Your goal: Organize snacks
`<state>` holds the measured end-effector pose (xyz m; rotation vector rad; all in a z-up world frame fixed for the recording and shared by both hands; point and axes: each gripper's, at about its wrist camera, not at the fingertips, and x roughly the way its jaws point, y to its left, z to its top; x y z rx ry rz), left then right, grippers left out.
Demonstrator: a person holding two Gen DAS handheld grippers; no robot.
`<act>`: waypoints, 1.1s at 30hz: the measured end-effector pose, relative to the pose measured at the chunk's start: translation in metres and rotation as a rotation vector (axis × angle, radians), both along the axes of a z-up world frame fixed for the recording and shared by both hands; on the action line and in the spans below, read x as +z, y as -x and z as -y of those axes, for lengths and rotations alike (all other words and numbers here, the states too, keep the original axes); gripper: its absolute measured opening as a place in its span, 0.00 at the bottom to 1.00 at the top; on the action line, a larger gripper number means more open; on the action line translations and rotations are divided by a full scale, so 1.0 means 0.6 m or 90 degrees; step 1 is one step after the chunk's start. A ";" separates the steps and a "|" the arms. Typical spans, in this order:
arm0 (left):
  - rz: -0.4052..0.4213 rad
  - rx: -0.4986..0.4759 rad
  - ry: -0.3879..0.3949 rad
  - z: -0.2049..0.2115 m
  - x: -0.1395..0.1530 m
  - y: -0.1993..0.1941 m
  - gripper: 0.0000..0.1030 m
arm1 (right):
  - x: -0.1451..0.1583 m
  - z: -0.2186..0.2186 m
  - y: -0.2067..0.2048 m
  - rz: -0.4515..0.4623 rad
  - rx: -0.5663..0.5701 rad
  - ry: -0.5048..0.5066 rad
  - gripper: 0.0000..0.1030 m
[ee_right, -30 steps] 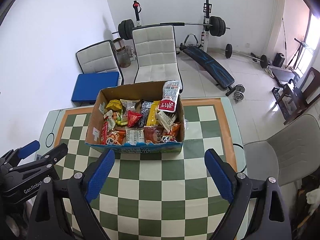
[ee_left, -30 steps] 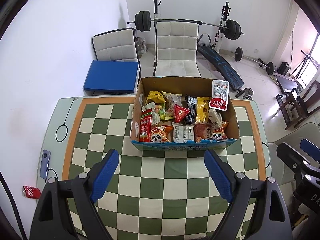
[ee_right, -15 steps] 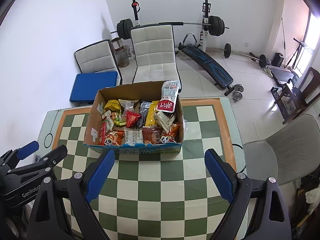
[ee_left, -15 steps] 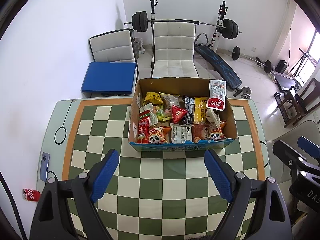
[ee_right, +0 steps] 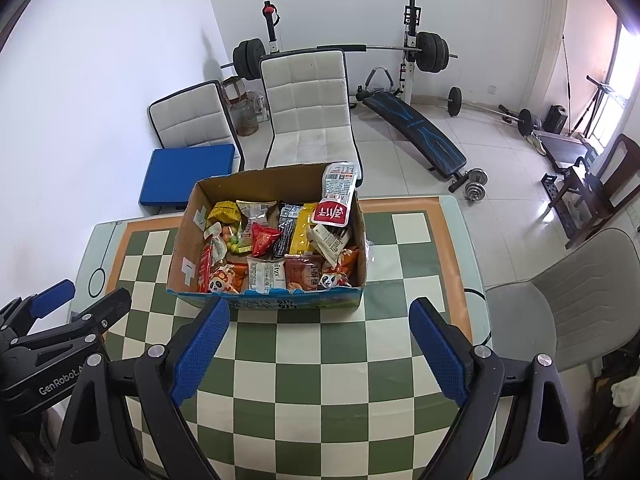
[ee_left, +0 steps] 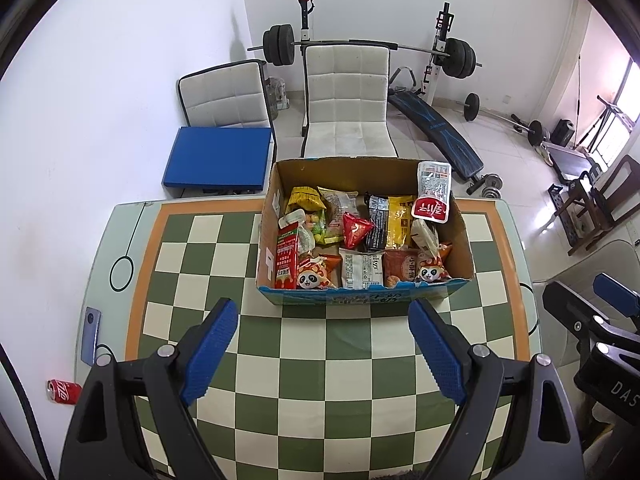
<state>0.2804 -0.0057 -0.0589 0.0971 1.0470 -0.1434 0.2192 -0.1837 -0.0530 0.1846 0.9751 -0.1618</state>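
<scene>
Lower snack packets in the open brown cardboard box (ee_left: 276,200) buried under upper ones, packet print too small to read, grey plastic chair (ee_right: 568,292) cut by the frame edge

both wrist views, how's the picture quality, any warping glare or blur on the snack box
Left wrist view: strong fisheye bending, dark corners; the snack box is sharp and evenly lit. Right wrist view: same warping, with window glare at the right edge washing the wall pink; the box stays clear, no motion blur.
</scene>
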 end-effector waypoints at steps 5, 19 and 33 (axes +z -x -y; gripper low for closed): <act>-0.001 0.000 0.002 0.000 0.001 0.001 0.85 | 0.000 0.000 0.001 0.000 -0.002 0.001 0.91; 0.001 -0.003 0.001 0.004 0.001 0.002 0.85 | -0.001 0.002 0.001 -0.001 -0.004 -0.002 0.91; 0.001 -0.007 0.001 0.011 -0.001 0.005 0.85 | -0.005 0.003 0.004 -0.003 -0.007 0.000 0.91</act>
